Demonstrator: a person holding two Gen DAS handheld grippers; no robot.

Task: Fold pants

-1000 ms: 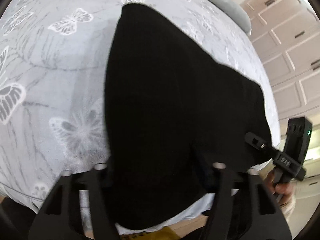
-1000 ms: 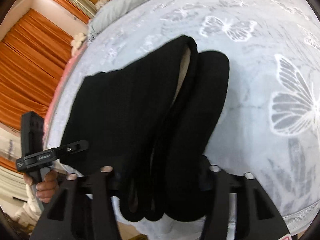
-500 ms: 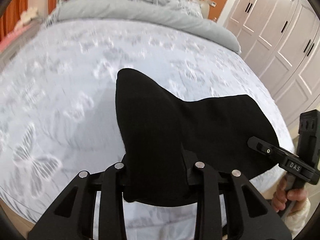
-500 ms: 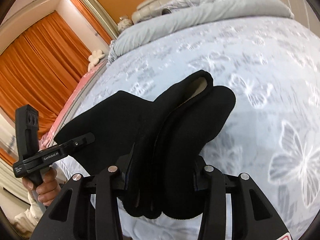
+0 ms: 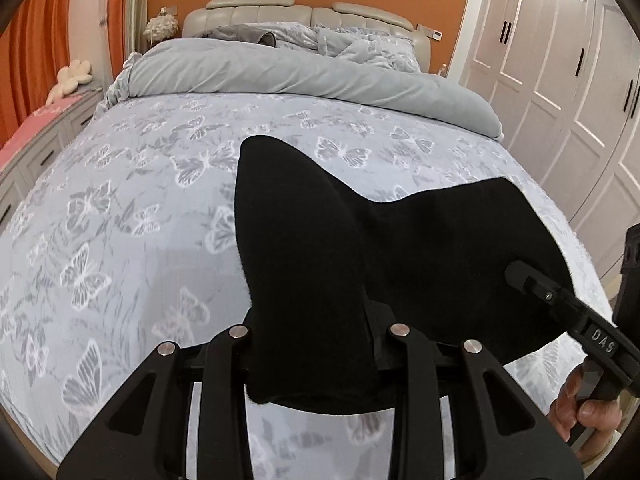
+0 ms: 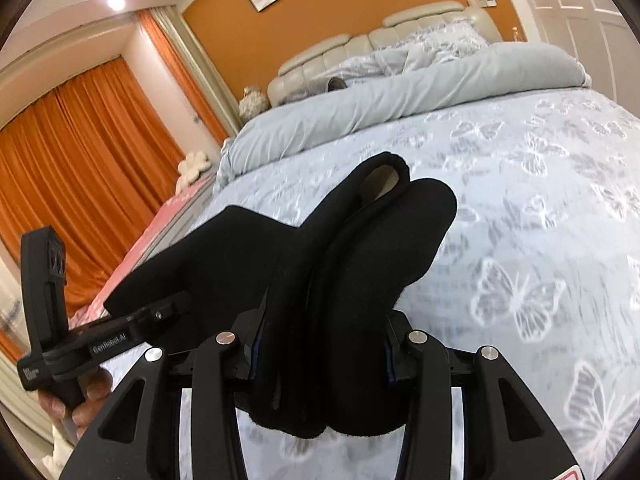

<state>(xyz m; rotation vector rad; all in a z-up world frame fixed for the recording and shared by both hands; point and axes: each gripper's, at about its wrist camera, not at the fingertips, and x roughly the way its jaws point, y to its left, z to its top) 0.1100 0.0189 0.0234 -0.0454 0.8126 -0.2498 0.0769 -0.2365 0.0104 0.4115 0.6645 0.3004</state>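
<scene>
**Ana:** Pants (image 5: pixel 420 240) fill the middle of the left wrist view, black and bunched, held up over a bed (image 5: pixel 120 208) with a grey butterfly-print cover. The left gripper (image 5: pixel 316 344) has its two fingers pressed into a thick fold of the cloth, one on each side, so it is clamped on the pants.

**Ben:** And at the right edge of that view?

**Ana:** The right gripper (image 5: pixel 536 284) reaches into the far corner of the same cloth, with a hand (image 5: pixel 580 404) on its handle. A rolled grey duvet (image 5: pixel 320 76) lies across the head of the bed, white wardrobe doors (image 5: pixel 560 60) beyond.

**Ben:** Right wrist view?

**Ana:** The pants (image 6: pixel 360 264) again, doubled layers with a pale lining showing at the top fold. The right gripper (image 6: pixel 320 352) squeezes that thick bundle between its fingers, clamped too. At the left, the left gripper (image 6: pixel 172 304) grips the other corner, a hand (image 6: pixel 80 400) below it. Orange curtains (image 6: pixel 80 152) hang behind.
</scene>
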